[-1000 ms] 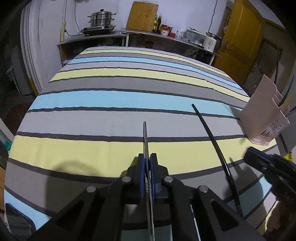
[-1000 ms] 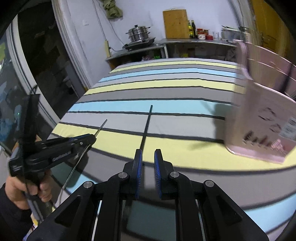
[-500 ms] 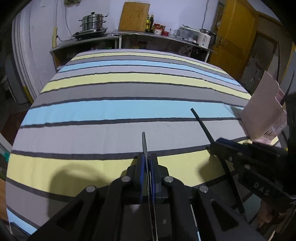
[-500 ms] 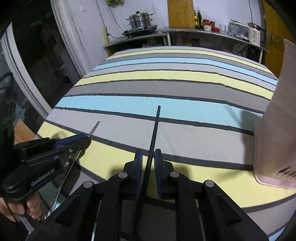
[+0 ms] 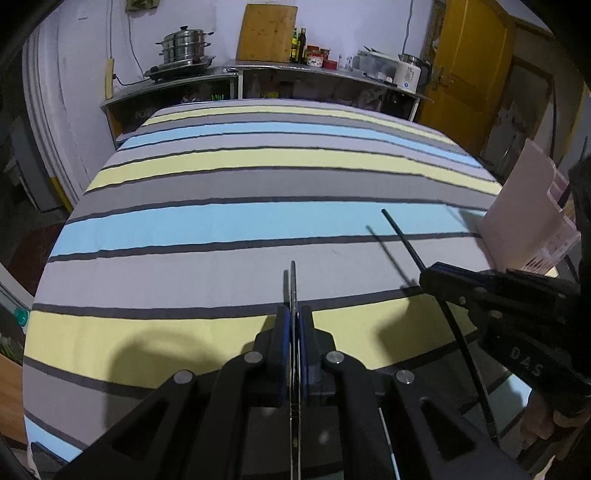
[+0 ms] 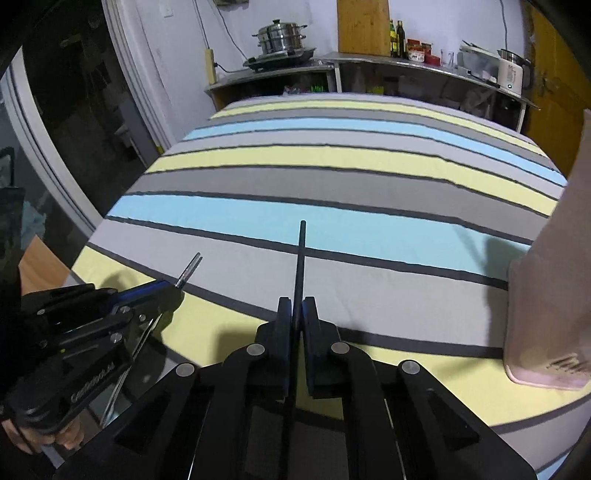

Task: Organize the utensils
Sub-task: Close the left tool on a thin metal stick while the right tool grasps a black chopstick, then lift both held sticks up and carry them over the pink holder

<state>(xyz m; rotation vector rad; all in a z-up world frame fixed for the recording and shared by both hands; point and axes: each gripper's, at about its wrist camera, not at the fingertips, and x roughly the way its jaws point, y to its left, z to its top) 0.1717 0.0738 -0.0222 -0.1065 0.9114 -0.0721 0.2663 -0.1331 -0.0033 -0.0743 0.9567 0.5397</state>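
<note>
While pinched between blue pads pressed together, black chopstick (image 6: 301, 254) sticks out forward from right gripper (image 6: 295, 314), tip over a blue stripe of the striped cloth (image 6: 332, 177). Seen again in the left wrist view as a dark rod (image 5: 404, 245) running through the same tool (image 5: 439, 275), lower end trailing down toward the near edge. Clamped likewise in left gripper (image 5: 293, 321), closed tight: thin silver utensils (image 5: 291, 284), two slim metal stems side by side, kind unclear. Same metal tip (image 6: 190, 267) poking out of that tool (image 6: 162, 288) at near left in the right wrist view. Standing on the cloth at right, near the black chopstick: pink utensil holder (image 6: 546, 314), upright. Far behind: counter (image 5: 295, 70) with steamer pot (image 5: 184, 46) and wooden board (image 5: 267, 33).
</note>
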